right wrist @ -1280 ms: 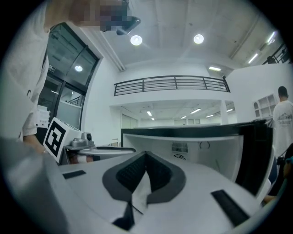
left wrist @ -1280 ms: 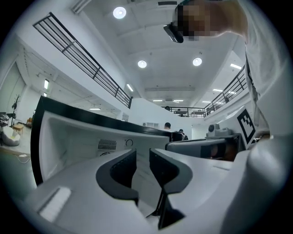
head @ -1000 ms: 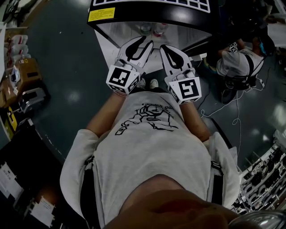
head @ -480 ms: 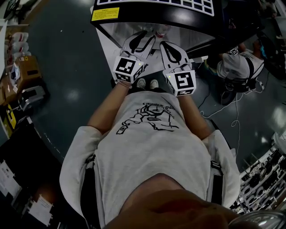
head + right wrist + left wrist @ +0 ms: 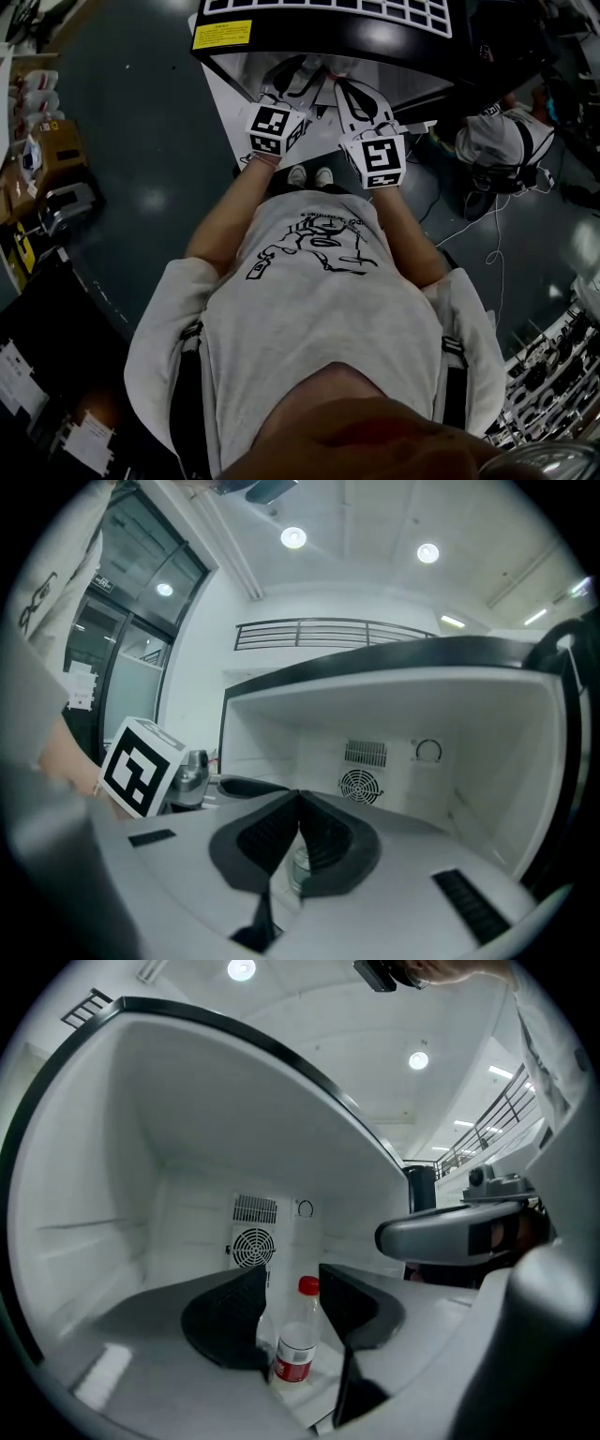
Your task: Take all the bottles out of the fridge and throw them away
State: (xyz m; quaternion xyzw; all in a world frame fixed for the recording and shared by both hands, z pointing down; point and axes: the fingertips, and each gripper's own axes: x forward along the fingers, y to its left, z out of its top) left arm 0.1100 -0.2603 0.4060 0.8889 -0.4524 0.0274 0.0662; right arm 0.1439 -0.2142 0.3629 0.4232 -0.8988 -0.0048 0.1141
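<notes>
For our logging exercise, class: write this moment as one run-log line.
phase: reach into fridge | left tongs: have just been opening, red-capped bottle between them, ungripped | right tongs: shut, empty

My left gripper (image 5: 292, 1281), its jaws just opening with the red-capped bottle (image 5: 298, 1349) between them, hid that bottle's lower left side behind one pad. I could not tell whether the pad touched it, and the label's print was too small to read. My right gripper (image 5: 299, 803), jaws together, covered nearly all of a clear bottle (image 5: 301, 868) at lower centre. In the head view the fridge (image 5: 319, 28) hid its own depths under its black top, and the yellow sticker (image 5: 217, 34) at upper left was illegible.
</notes>
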